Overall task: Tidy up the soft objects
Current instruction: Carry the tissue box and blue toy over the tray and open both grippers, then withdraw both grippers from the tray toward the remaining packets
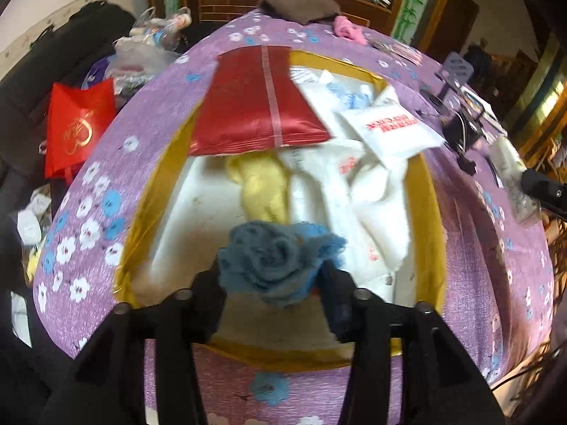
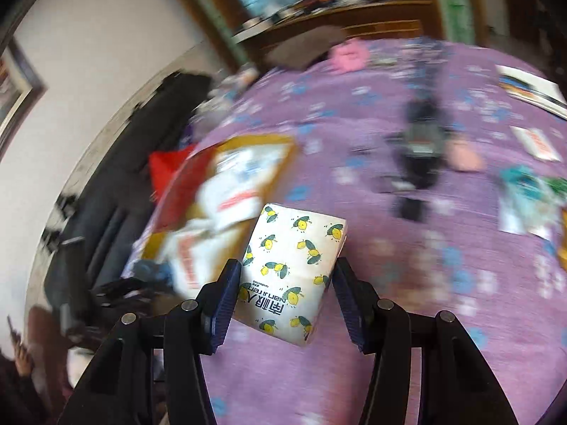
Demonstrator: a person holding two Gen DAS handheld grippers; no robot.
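My left gripper point(image 1: 273, 276) is shut on a crumpled blue cloth point(image 1: 280, 262) and holds it over the near end of a gold-rimmed box point(image 1: 430, 219). The box holds white tissue packs point(image 1: 389, 127), a yellow soft item point(image 1: 262, 187) and a red packet point(image 1: 255, 106) lying across its far left rim. My right gripper point(image 2: 285, 276) is shut on a white tissue pack with a lemon print point(image 2: 290, 265), held above the purple flowered tablecloth point(image 2: 389, 283). The box point(image 2: 226, 191) lies to its left, with the blue cloth point(image 2: 152, 272) at its near end.
A brown cushion point(image 1: 297, 5) and a pink soft item point(image 1: 349, 28) lie at the table's far edge. A black phone stand point(image 1: 460, 120) and a bottle stand to the right. A red bag point(image 1: 76, 124) sits off the left edge. Booklets point(image 2: 531, 88) and packets point(image 2: 528, 194) lie at right.
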